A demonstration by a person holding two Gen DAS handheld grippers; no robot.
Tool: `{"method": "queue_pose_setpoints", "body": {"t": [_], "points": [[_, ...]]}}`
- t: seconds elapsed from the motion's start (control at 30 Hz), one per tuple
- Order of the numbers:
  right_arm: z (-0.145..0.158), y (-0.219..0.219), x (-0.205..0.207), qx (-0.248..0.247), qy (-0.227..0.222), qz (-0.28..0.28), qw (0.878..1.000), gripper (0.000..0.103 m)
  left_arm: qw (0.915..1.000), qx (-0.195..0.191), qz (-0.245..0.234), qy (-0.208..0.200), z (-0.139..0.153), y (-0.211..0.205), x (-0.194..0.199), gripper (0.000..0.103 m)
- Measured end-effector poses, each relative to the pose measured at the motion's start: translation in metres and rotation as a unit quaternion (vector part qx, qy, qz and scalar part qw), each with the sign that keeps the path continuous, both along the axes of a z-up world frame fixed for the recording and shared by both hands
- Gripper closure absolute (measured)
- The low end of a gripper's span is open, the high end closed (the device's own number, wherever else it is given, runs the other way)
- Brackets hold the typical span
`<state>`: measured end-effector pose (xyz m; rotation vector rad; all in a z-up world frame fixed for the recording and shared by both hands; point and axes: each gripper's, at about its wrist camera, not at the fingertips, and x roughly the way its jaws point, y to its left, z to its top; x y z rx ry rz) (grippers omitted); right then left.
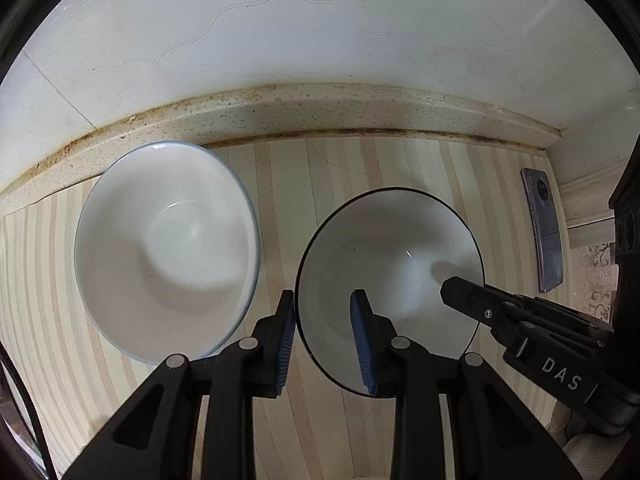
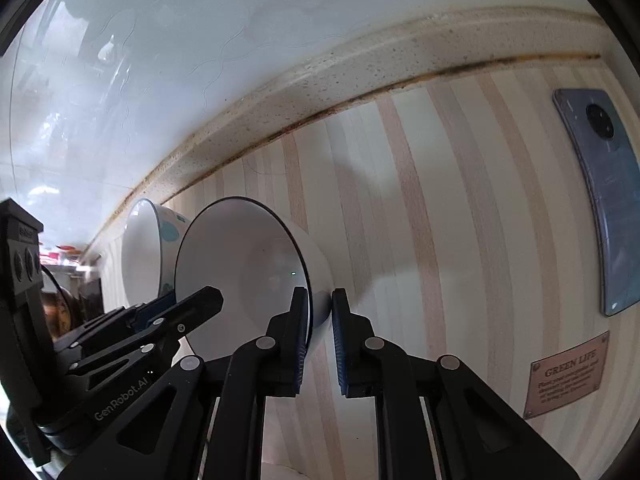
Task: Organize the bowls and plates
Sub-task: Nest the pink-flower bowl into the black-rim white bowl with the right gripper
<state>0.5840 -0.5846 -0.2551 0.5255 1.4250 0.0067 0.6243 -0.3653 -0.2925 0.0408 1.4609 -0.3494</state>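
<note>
While clamped on the rim of the black-rimmed bowl (image 1: 390, 276) from opposite sides, left gripper (image 1: 326, 336) at seven o'clock and right gripper (image 2: 320, 316) at four o'clock, one pad inside and one outside each. Blue-rimmed bowl (image 1: 168, 248) just beside at nine o'clock, apart, on the striped mat (image 1: 332, 168). Phone (image 1: 542, 236) at three o'clock, well apart.

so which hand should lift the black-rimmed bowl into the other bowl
Right, probably: the right gripper is shut on the black-rimmed bowl, on the side away from the blue-rimmed bowl; the left gripper sits between the bowls, its grip unclear.
</note>
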Motion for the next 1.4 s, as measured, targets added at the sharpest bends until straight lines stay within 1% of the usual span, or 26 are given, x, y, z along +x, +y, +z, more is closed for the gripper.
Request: {"method": "queue_pose_setpoints", "body": {"t": [0.23, 0.4, 0.63, 0.77, 0.87, 1.0, 1.23, 1.4], "points": [[0.008, 0.008, -0.006, -0.013, -0.008, 0.010, 1.000, 0.090, 0.9996, -0.004, -0.011, -0.025, 0.023, 0.002, -0.016, 0.078], [0.030, 0.012, -0.024, -0.014, -0.021, 0.008, 1.000, 0.090, 0.9988, -0.015, -0.024, -0.040, 0.046, 0.008, -0.036, 0.078], [0.076, 0.029, -0.075, -0.013, -0.043, 0.006, 0.999, 0.089, 0.9972, -0.029, -0.042, -0.054, 0.076, 0.025, -0.080, 0.078], [0.091, 0.043, -0.109, -0.015, -0.044, 0.011, 0.999, 0.089, 0.9963, -0.032, -0.054, -0.059, 0.087, 0.035, -0.109, 0.078], [0.099, 0.053, -0.136, -0.016, -0.041, 0.015, 0.999, 0.089, 0.9961, -0.030, -0.061, -0.056, 0.089, 0.042, -0.128, 0.078], [0.101, 0.064, -0.168, -0.013, -0.033, 0.020, 0.999, 0.089, 0.9963, -0.031, -0.066, -0.046, 0.086, 0.052, -0.149, 0.078], [0.082, 0.079, -0.211, 0.001, -0.006, 0.020, 1.000, 0.089, 0.9965, -0.017, -0.079, -0.021, 0.065, 0.057, -0.169, 0.078], [0.067, 0.079, -0.221, 0.002, 0.010, 0.018, 1.000, 0.089, 0.9961, -0.005, -0.087, -0.009, 0.051, 0.056, -0.180, 0.078]]}}
